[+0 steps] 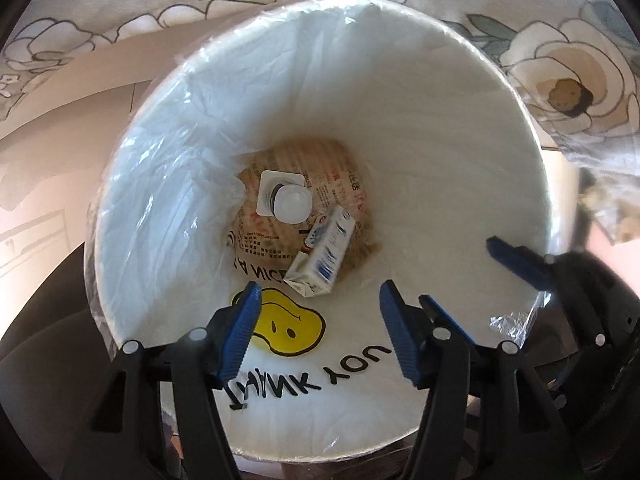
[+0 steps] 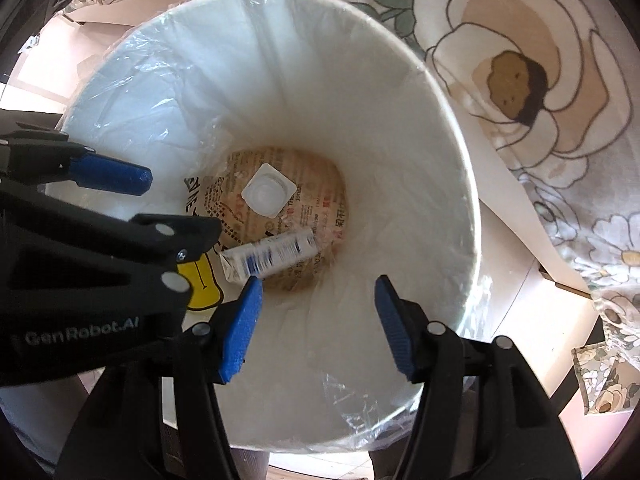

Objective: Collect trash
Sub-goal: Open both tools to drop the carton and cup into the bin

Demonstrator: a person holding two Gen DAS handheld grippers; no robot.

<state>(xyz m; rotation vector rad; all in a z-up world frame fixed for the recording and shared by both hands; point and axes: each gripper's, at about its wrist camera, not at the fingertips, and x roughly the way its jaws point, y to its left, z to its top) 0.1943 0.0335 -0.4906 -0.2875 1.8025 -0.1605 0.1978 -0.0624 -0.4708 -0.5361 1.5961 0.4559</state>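
Your left gripper (image 1: pixel 320 296) hangs over the near rim of the round white waste bin (image 1: pixel 460 128), its blue-padded jaws spread wide with nothing between them, and your right gripper (image 2: pixel 318 292) hangs the same way in its own view, jaws wide and empty. Only the left view shows you the black "THANK YOU" lettering and the whole yellow smiley print (image 1: pixel 286 326) on the bag at six o'clock; the right view catches just a slice of that yellow (image 2: pixel 200 284) at eight o'clock, behind the left gripper's black body marked "GenRobot.AI" (image 2: pixel 80 272). The left view in turn shows the right gripper's blue fingers (image 1: pixel 516 262) at four o'clock, just inside the rim. A thin clear plastic liner (image 2: pixel 132 80) is folded over the bin's edge and wrinkles along the wall at ten o'clock. Down at the bottom lies the collected trash: a crumpled brown printed paper bag (image 1: pixel 340 176), on it a small white plastic cup with a square flange (image 1: pixel 286 198), and just beside that, toward five o'clock, a small white-and-blue drink carton (image 1: pixel 324 256) lying on its side. Beyond the bin, from twelve to three o'clock, you see a cream cloth with large outlined flowers (image 2: pixel 520 72), and pale floor (image 1: pixel 44 208) shows at nine o'clock.
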